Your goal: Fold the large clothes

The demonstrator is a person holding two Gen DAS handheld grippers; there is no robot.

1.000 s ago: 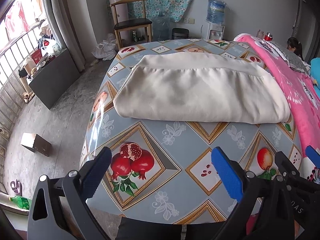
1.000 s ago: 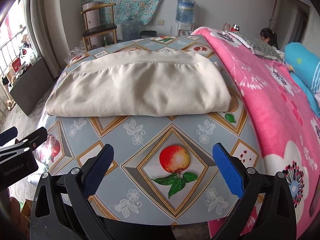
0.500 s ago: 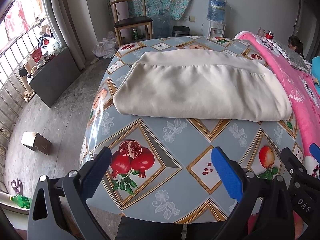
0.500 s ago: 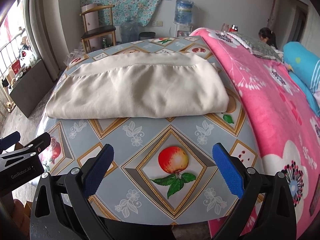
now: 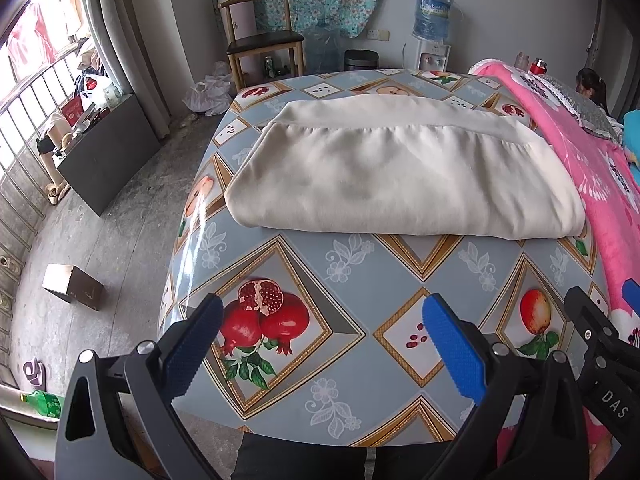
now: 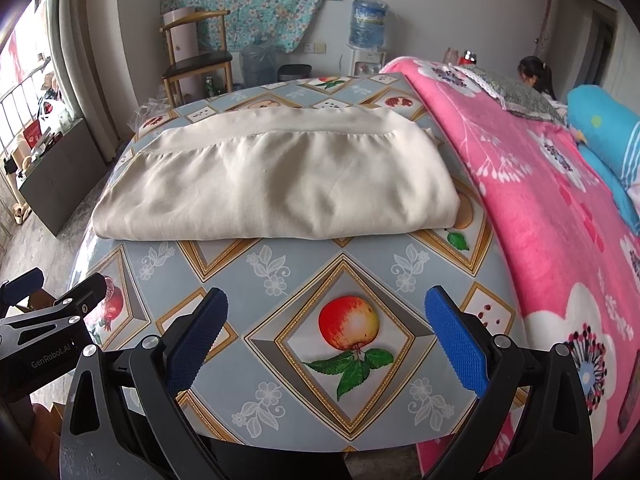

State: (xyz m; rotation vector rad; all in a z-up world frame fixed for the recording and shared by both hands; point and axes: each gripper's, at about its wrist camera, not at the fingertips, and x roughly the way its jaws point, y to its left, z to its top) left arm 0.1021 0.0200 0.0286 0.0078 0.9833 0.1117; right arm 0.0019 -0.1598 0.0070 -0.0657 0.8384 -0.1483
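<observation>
A cream garment point(image 5: 400, 176) lies folded into a flat rectangle on the far half of the table point(image 5: 360, 280), also in the right wrist view point(image 6: 276, 184). The table has a grey-blue fruit-patterned cloth point(image 6: 280, 272). My left gripper point(image 5: 320, 344) is open and empty above the table's near edge, well short of the garment. My right gripper point(image 6: 326, 340) is open and empty, beside the left one, over the printed apple. Each gripper shows at the edge of the other's view.
A pink floral blanket on a bed point(image 6: 540, 208) borders the table's right side. A wooden chair point(image 5: 260, 44), a water dispenser point(image 5: 430, 32) and a bin point(image 5: 360, 60) stand at the back wall. A dark cabinet point(image 5: 104, 160) and a small box point(image 5: 72, 286) are on the floor at left.
Both grippers have drawn back slightly toward the table's near edge, still open. The folded garment has not moved.
</observation>
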